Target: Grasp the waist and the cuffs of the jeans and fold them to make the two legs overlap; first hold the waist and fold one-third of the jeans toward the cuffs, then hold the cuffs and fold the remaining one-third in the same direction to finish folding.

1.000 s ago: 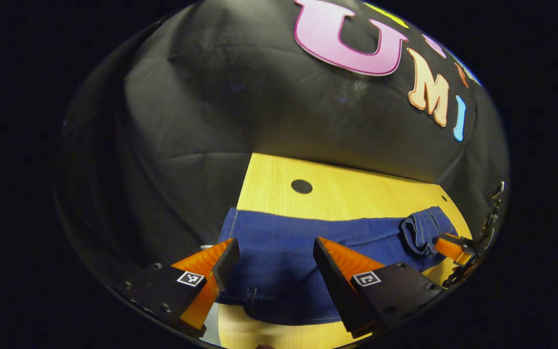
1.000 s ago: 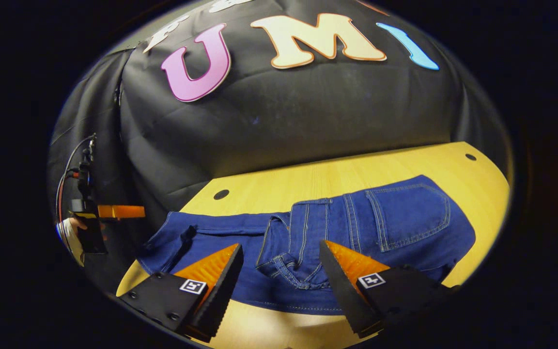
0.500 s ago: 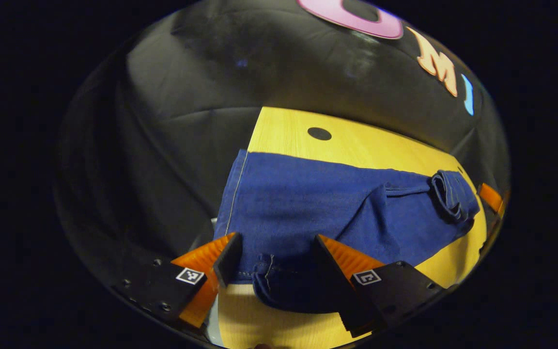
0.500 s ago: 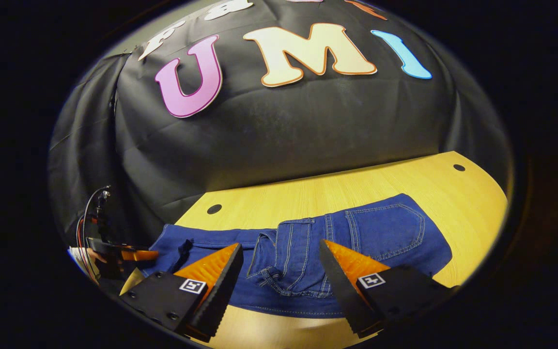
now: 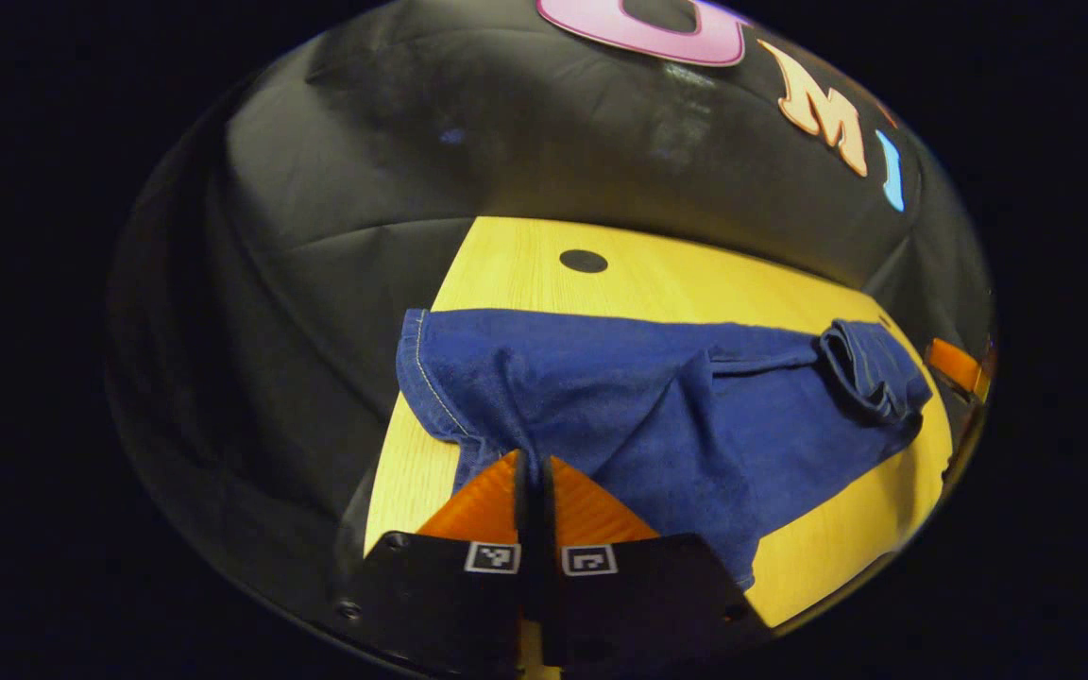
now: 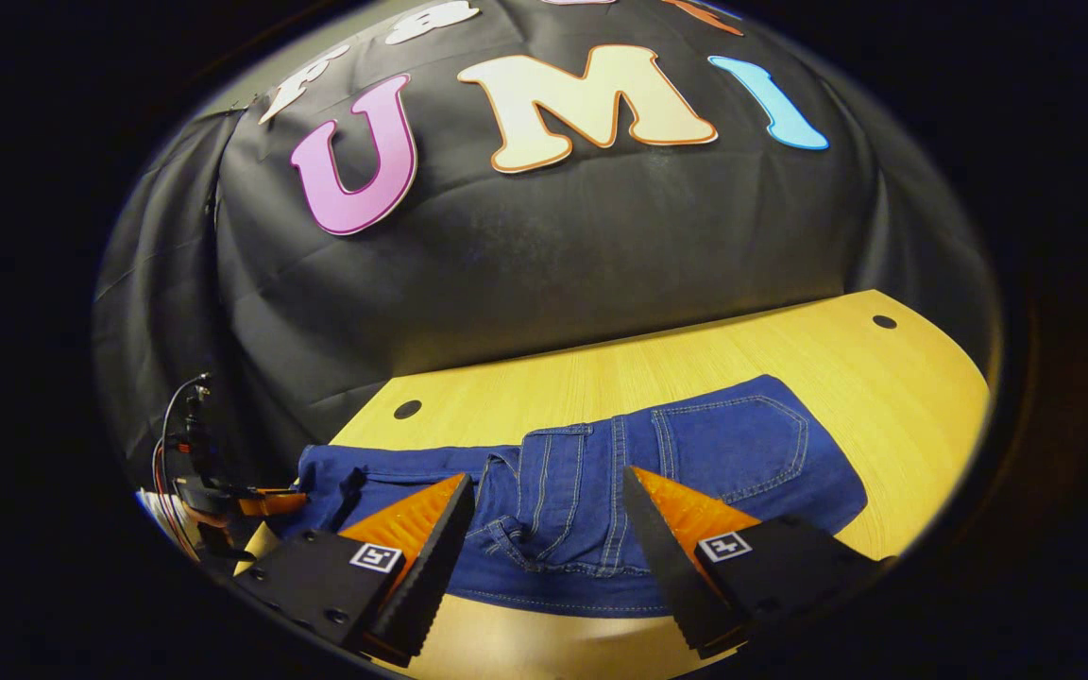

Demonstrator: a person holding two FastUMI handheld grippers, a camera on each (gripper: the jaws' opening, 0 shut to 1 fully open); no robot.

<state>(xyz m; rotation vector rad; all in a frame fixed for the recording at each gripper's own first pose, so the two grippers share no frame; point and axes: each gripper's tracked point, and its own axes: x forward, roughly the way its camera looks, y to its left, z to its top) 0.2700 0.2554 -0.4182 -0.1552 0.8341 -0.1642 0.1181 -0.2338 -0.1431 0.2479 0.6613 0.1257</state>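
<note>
Blue jeans lie along a yellow wooden table. In the left gripper view my left gripper is shut on the near cuff edge, and the denim bunches up and drapes from its fingertips. The far cuff hem stays flat at the table's left end. The rumpled waist lies at the far right. In the right gripper view the jeans show the waist and a back pocket. My right gripper stands open just over the bunched waistband, fingers on either side of it.
The table has small dark holes near its back edge. The black cloth wall hangs close behind it. The left gripper and its cables sit at the table's left end in the right gripper view.
My left gripper came down onto the near cuff and shut on it, pulling the denim up into a fold. My right gripper stayed open and sank slightly toward the waistband.
</note>
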